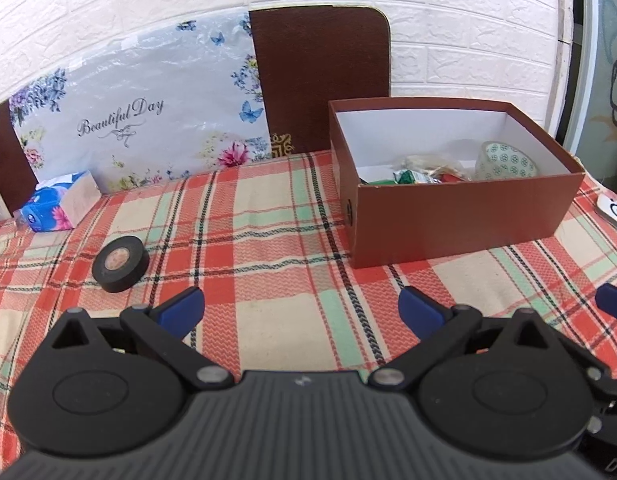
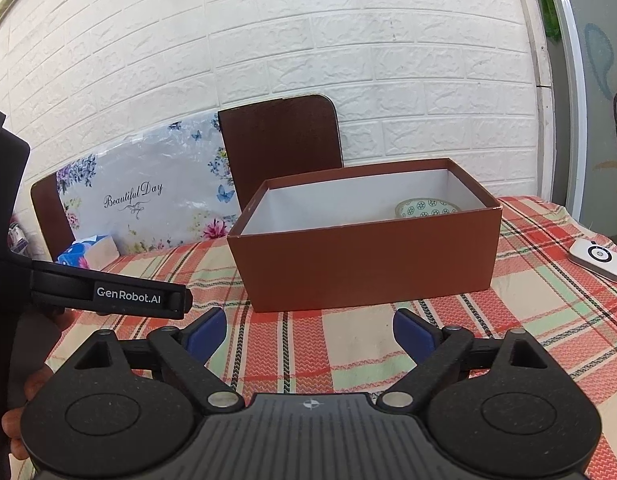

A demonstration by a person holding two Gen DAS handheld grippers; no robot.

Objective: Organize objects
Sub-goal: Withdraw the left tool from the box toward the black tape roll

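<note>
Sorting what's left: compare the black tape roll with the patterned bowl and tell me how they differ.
The black tape roll lies out on the plaid tablecloth; the patterned bowl sits inside the brown box. The roll is plain black, the bowl pale with green motifs. The roll lies flat on its side; the bowl leans tilted. Both are round, and neither is gripped.

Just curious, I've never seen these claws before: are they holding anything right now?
No. The left gripper and right gripper are both open, with only the tablecloth between their fingers.

A tape roll (image 1: 120, 263) lies left of the box (image 1: 460, 216), on the tablecloth (image 1: 268, 216).
</note>
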